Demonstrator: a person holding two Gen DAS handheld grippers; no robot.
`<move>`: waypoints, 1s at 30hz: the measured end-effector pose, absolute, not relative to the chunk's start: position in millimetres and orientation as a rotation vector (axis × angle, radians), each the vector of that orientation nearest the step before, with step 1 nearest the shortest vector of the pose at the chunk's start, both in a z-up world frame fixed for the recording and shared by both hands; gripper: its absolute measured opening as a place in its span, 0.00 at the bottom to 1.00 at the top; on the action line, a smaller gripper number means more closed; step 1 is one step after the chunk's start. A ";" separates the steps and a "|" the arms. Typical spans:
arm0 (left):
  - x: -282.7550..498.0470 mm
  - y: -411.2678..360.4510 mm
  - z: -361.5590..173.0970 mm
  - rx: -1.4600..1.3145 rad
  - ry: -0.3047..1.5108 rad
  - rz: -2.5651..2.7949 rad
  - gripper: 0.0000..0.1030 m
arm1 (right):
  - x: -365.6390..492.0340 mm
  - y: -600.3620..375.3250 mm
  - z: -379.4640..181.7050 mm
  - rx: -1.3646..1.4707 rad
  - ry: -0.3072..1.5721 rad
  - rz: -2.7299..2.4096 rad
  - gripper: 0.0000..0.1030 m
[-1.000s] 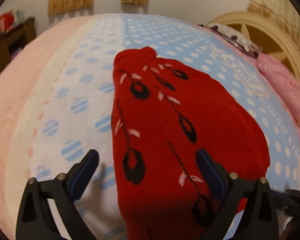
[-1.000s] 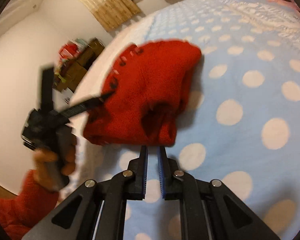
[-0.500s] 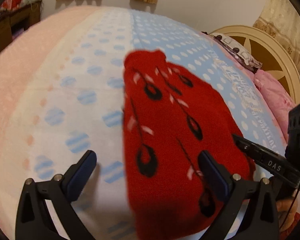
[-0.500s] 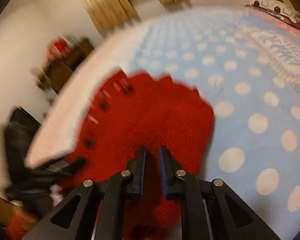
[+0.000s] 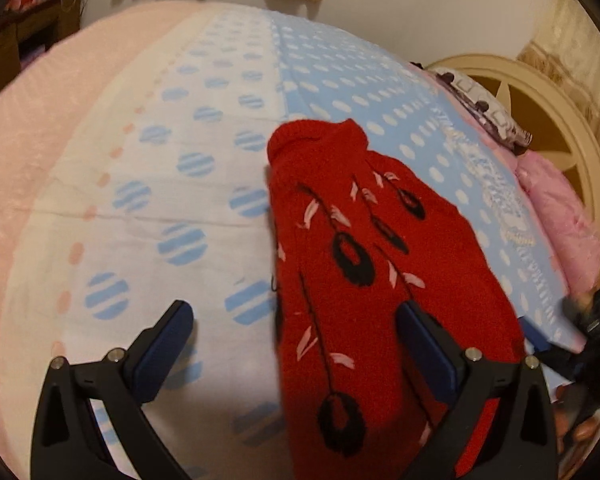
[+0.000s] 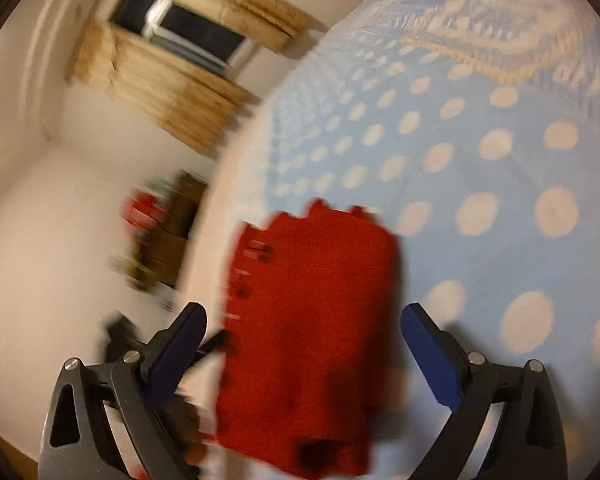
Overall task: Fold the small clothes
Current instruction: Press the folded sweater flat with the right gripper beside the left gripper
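Right wrist | right gripper (image 6: 300,344) jaws opening over red sweater (image 6: 312,344) | left gripper (image 5: 296,344) jaws released

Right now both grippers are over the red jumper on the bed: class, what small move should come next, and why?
Probably bring the right gripper, jaws opening and gripping nothing, down onto the near edge of the red jumper. It lies folded lengthwise on the bed, and the left gripper is open too, so another fold needs a fresh grip.
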State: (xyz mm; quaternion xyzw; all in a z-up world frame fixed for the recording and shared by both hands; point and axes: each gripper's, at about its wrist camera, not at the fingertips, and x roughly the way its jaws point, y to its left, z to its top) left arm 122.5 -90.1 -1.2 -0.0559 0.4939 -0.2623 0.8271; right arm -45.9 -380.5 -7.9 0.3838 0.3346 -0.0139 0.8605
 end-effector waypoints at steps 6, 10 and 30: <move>126.7 -92.3 -8.9 -0.203 1.082 -0.569 1.00 | -17.7 -356.1 -35.3 0.632 0.803 -0.050 0.95; 125.6 -107.1 -10.4 -0.135 1.056 -0.554 1.00 | 7.9 -329.2 -38.0 0.540 0.838 0.015 0.95; 110.4 -125.6 -4.0 -0.025 0.953 -0.555 0.62 | -3.1 -316.7 -47.1 0.470 0.728 0.026 0.67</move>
